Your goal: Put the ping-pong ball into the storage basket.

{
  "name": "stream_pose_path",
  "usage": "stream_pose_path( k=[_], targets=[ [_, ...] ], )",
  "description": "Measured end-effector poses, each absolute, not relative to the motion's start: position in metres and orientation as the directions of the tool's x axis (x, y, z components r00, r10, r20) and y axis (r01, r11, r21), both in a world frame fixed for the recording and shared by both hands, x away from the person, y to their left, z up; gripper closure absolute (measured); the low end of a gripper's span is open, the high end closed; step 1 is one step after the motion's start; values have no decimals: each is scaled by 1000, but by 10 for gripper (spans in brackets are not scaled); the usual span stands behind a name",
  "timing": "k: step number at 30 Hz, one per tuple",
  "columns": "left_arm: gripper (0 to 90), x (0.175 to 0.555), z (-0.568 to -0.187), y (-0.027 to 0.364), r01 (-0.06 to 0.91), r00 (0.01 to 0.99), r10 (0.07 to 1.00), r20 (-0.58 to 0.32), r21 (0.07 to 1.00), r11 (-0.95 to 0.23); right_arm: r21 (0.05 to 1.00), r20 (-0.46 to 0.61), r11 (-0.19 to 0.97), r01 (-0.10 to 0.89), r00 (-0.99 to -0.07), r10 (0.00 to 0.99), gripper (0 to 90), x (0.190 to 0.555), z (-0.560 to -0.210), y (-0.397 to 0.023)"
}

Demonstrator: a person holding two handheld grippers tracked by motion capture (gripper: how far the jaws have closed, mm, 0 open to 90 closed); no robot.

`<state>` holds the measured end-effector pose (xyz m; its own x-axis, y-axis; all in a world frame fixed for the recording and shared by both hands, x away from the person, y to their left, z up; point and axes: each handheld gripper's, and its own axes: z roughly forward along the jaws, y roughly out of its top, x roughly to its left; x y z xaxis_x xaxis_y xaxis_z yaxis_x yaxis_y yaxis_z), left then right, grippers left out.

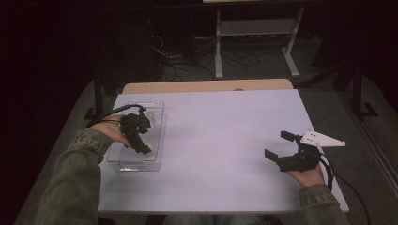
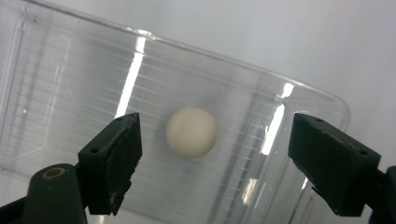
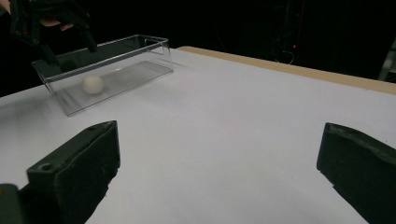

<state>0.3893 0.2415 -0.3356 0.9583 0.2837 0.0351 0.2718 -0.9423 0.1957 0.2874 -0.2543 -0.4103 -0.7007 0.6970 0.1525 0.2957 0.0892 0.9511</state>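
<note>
White ball (image 2: 191,132) lies on the floor of the clear bin (image 1: 157,140), which sits at the desk's (image 1: 225,140) left side. Left gripper (image 1: 141,136) hangs over the bin, jaws spread w/ nothing pinched; seen from its own camera the ball is below, apart from both pads. Looks like the drop-off step: ball is in the bin, released. Right gripper (image 1: 281,146) is well away from the bin on the right, jaws wide apart, empty. Next move prob. calls for lifting the left gripper clear of the bin walls w/o knocking them.
</note>
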Motion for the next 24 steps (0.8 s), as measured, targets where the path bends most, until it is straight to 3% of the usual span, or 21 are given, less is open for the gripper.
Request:
stream_pose_path(
  k=[9,11,24],
  targets=[
    [64,387,-328,246,288,952,305,34,247,-925,951,154,86,296,-697,700,0,287,-410,-255],
    [4,387,-325,247,297,948,317,34,270,-916,951,153,87,296,-697,700,0,287,-410,-255],
    [0,380,-318,258,305,941,338,7,413,-858,952,151,87,293,-697,701,0,286,-410,-256]
  ],
)
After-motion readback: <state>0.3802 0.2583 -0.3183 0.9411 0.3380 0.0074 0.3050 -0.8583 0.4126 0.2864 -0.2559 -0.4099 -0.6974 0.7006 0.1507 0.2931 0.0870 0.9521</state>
